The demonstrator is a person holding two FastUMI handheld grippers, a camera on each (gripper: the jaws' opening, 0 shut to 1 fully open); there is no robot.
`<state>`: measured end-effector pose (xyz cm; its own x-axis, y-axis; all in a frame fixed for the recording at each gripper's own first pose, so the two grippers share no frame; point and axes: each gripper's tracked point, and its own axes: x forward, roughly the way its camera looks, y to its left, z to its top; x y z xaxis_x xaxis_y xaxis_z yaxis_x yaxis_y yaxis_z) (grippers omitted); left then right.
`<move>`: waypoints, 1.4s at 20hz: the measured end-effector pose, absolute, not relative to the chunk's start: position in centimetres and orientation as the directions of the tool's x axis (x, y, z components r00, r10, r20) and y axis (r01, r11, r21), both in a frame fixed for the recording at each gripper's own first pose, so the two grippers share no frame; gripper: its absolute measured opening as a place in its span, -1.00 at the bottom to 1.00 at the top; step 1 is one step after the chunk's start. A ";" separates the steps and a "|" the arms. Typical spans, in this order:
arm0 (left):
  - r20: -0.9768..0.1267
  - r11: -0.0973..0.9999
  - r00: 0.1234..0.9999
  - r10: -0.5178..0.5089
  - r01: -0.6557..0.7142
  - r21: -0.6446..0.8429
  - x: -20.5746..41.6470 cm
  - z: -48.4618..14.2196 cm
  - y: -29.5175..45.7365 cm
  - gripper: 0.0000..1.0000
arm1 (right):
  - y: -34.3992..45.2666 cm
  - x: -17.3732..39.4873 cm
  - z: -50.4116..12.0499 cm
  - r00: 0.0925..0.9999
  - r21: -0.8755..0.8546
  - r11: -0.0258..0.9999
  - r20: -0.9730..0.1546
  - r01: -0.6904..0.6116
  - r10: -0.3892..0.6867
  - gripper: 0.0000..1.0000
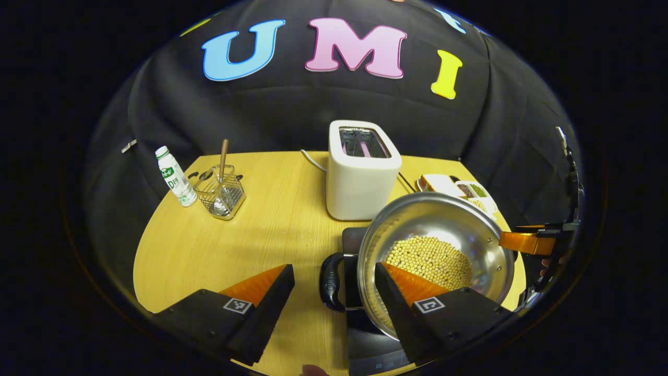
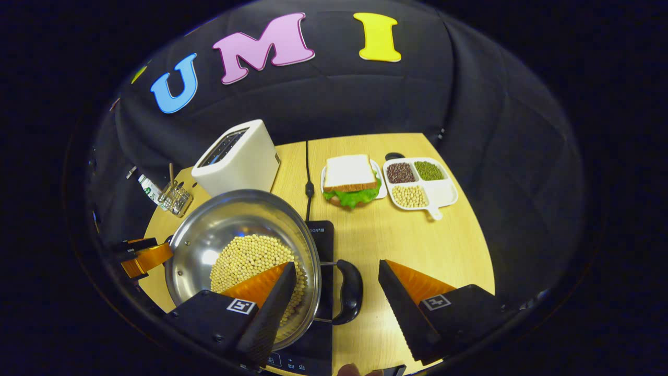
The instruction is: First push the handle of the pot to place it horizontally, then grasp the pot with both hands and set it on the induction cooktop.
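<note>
A steel pot [image 1: 433, 214] holding soybeans stands on the black induction cooktop [image 1: 353, 239] in front of the toaster. In the left gripper view my left gripper [image 1: 333, 267] is open, with the pot's black loop handle [image 1: 330, 284] in the gap and one finger over the rim. In the right gripper view my right gripper [image 2: 337, 264] is open in the same way around the pot's [image 2: 229, 224] other black handle [image 2: 352, 292]. Neither handle is pressed by both fingers. The cooktop [image 2: 324, 236] shows beneath the pot there too.
A white toaster [image 1: 360, 172] stands just behind the pot. At the back left are a bottle [image 1: 175, 177] and a wire holder [image 1: 222, 193]. A sandwich plate [image 2: 350, 180] and a white tray of beans [image 2: 420, 183] sit at the back right, by a black cable [image 2: 308, 172].
</note>
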<state>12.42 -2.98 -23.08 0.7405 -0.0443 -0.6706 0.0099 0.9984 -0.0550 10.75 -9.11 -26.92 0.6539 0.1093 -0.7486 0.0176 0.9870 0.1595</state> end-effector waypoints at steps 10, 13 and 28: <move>-0.410 0.992 0.912 -0.019 -0.034 -0.120 9.9 -11.7 -2.0 0.91 | -8.6 9.4 -15.0 0.861 0.080 0.996 -0.504 -0.031 0.068 0.97; -0.347 0.996 0.938 0.003 -0.035 -0.086 8.9 -8.8 -1.3 0.86 | -8.2 8.3 -12.2 0.892 0.067 0.997 -0.448 -0.035 0.061 0.98; -0.110 1.000 0.994 -0.003 0.005 0.019 4.4 0.6 -1.5 0.90 | -7.1 5.1 0.0 0.985 0.110 0.994 -0.167 -0.012 0.030 0.97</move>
